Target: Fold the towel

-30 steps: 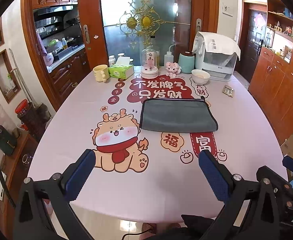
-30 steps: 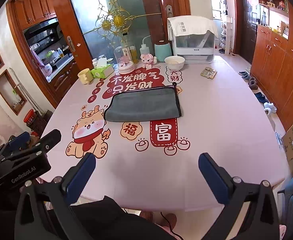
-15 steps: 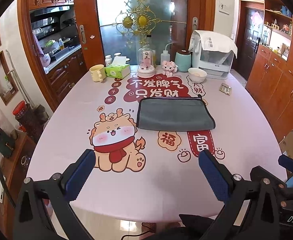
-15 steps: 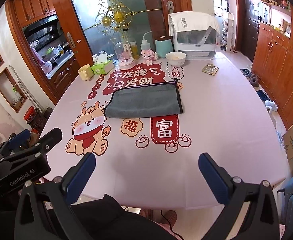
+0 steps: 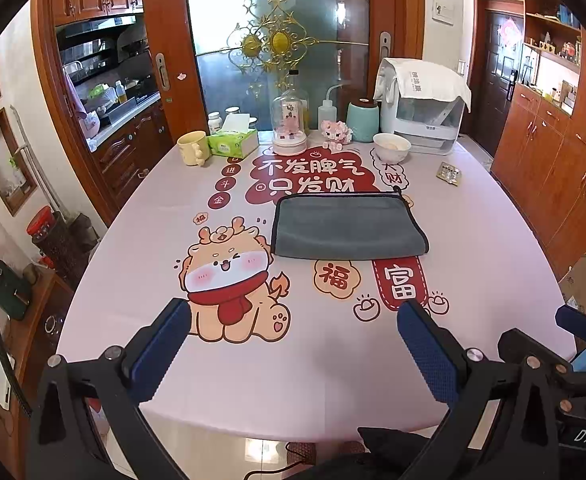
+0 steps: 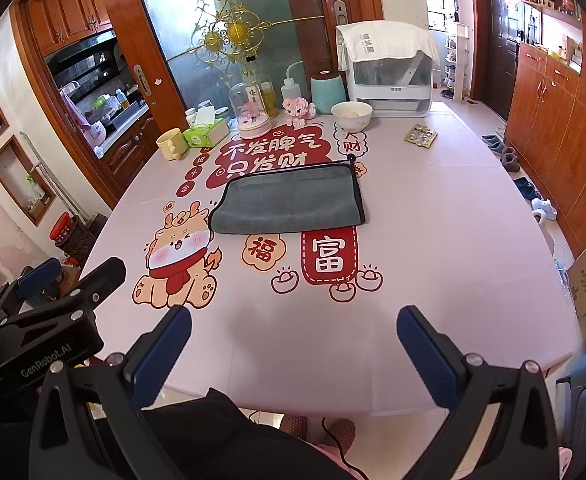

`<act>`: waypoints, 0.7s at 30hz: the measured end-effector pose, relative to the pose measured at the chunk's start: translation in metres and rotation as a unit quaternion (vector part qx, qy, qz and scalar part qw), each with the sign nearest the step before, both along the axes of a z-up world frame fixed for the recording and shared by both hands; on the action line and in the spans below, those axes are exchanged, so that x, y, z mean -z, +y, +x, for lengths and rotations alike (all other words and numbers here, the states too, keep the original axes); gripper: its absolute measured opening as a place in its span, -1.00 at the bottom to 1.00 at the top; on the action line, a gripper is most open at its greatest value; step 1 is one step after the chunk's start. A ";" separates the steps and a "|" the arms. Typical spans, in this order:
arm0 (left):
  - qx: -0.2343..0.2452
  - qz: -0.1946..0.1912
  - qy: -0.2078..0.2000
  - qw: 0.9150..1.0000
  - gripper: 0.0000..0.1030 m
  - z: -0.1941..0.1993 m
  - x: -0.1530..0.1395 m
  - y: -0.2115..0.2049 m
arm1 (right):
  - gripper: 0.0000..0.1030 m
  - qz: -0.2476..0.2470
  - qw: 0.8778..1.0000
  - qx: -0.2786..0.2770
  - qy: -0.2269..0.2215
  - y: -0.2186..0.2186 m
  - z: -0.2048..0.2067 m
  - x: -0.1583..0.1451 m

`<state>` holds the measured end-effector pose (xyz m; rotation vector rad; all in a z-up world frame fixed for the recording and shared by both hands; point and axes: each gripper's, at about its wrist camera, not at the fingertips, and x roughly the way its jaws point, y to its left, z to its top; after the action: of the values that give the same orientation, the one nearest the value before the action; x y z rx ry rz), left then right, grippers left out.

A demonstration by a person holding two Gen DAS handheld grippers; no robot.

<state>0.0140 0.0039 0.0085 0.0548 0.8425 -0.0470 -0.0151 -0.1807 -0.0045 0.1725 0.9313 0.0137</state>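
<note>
A grey towel with a dark trim [image 5: 348,225] lies folded flat in the middle of the pink printed tablecloth [image 5: 493,248]; it also shows in the right wrist view [image 6: 289,200]. My left gripper [image 5: 293,344] is open and empty over the table's near edge, well short of the towel. My right gripper [image 6: 293,348] is open and empty, also over the near edge. The left gripper's body [image 6: 45,320] shows at the left of the right wrist view.
At the table's far end stand a yellow mug [image 5: 192,148], a green tissue box [image 5: 233,142], a glass dome [image 5: 289,124], a pink toy [image 5: 336,133], a teal canister [image 5: 363,120], a white bowl [image 5: 392,146] and a covered appliance [image 5: 425,112]. A blister pack [image 5: 449,173] lies at the right.
Both grippers have drawn slightly up and back from the table, so the towel sits a little farther off. The towel has not moved. Both stay open.
</note>
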 end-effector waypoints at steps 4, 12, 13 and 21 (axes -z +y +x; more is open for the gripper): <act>0.000 0.000 0.000 1.000 0.99 0.000 0.000 0.000 | 1.00 0.000 1.000 -0.001 0.000 0.000 0.000 0.000; 0.000 0.000 0.000 1.000 0.99 0.000 0.000 0.000 | 1.00 0.000 1.000 0.000 0.000 0.001 0.000 0.000; 0.000 0.000 0.000 1.000 0.99 -0.001 0.000 -0.001 | 1.00 0.000 1.000 0.000 0.001 0.000 0.000 0.000; 0.001 0.000 0.000 1.000 0.99 0.000 0.000 -0.001 | 1.00 0.000 1.000 0.001 0.001 0.000 0.001 0.000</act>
<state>0.0139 0.0033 0.0081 0.0560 0.8434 -0.0481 -0.0145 -0.1809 -0.0040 0.1741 0.9334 0.0124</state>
